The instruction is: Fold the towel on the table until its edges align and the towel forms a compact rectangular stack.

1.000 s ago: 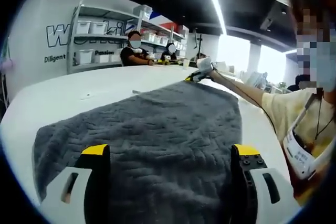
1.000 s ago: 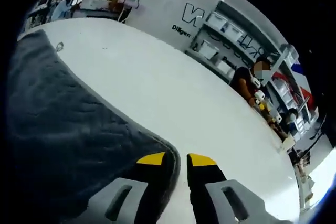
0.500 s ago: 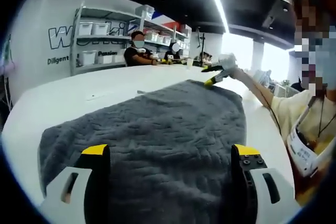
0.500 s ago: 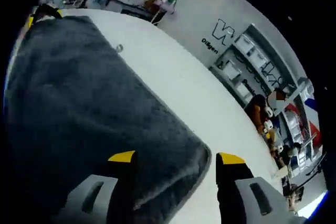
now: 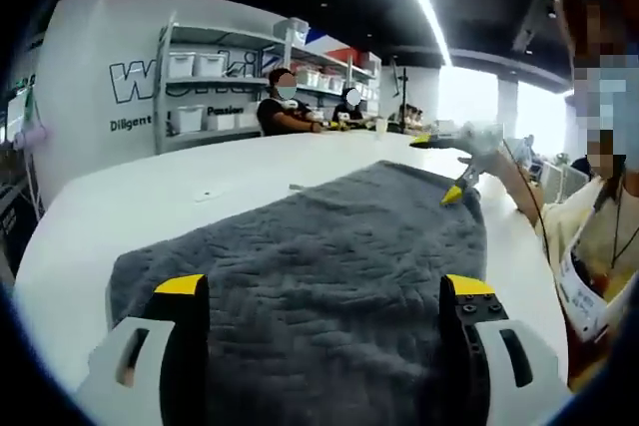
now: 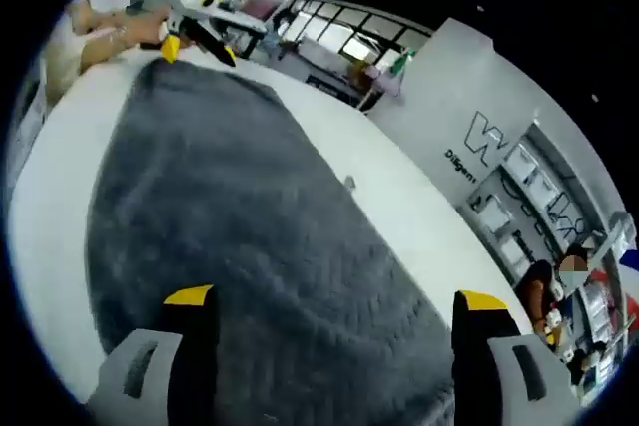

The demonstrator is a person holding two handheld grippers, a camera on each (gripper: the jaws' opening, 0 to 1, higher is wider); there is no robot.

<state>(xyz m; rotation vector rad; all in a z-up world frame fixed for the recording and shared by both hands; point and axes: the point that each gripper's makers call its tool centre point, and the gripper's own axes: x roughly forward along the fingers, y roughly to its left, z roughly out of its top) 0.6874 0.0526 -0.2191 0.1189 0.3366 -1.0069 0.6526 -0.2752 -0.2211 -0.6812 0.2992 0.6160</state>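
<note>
I see the gray towel (image 5: pixel 329 246) lying flat on the white table (image 5: pixel 150 197). My left gripper (image 5: pixel 324 291) and right gripper (image 6: pixel 334 298) hover over opposite ends, jaws wide apart, holding nothing.

Counts on and around the table (image 5: pixel 120 202)
One grey towel (image 5: pixel 329 266), two hand-held grippers, two seated people by one shelf unit (image 5: pixel 215 82).

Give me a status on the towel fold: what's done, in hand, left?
Done: nothing folded; the grey towel lies spread flat on the white table. In hand: nothing gripped. The left gripper is open over one end, the right gripper open over the opposite end. Left: grip an edge, fold until edges align, repeat to a compact rectangular stack.
</note>
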